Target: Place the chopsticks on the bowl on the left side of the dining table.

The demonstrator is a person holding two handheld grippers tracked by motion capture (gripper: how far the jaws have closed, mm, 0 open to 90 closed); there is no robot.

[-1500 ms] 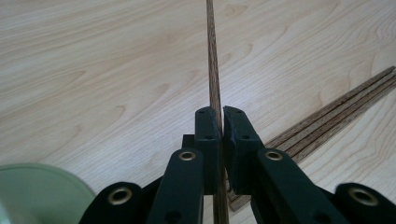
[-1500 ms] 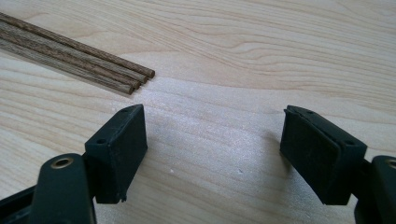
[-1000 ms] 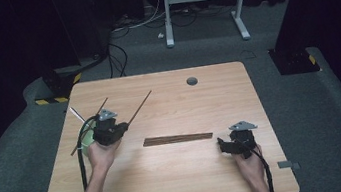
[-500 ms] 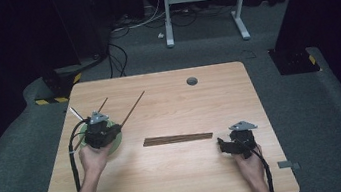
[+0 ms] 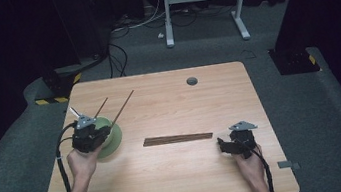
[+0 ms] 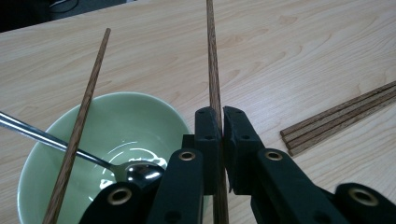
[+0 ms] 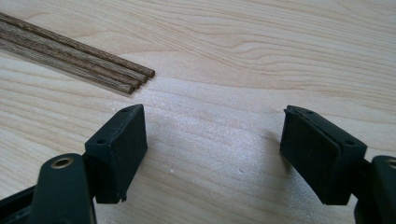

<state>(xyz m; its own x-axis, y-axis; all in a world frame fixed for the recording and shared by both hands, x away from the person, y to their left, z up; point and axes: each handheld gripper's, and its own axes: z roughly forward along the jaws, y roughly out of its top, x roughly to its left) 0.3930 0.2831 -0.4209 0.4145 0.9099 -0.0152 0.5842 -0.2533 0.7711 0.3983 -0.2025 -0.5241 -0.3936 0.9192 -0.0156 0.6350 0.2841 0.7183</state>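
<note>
Dark wooden chopstick point(image 6: 213, 70) sat clamped between the pads of the left tongs point(image 6: 222, 122), running up past the tips and away over the pale wooden surface point(image 5: 180, 180); its lower end passed down between the tong arms. In the high view the left tongs point(image 5: 93, 129) hung over the near rim of a green bowl point(image 5: 113, 137), and the clamped chopstick point(image 5: 123, 107) slanted away beyond them. Just left of these tongs, a second chopstick point(image 6: 79, 126) leaned in the green bowl point(image 6: 116, 126), and a metal spoon point(image 6: 93, 161) lay inside with its handle off to the left. To the right of the left tongs, apart from them, lay a bundle of chopsticks point(image 6: 341, 114) flat on the surface. The right tongs point(image 7: 212, 140) stood wide with nothing between the pads, low over bare wood; the bundle's near end point(image 7: 126, 77) lay just ahead and left of the left-hand pad, not touching. In the high view the right tongs point(image 5: 223, 146) sat just right of the bundle point(image 5: 178, 138).
</note>
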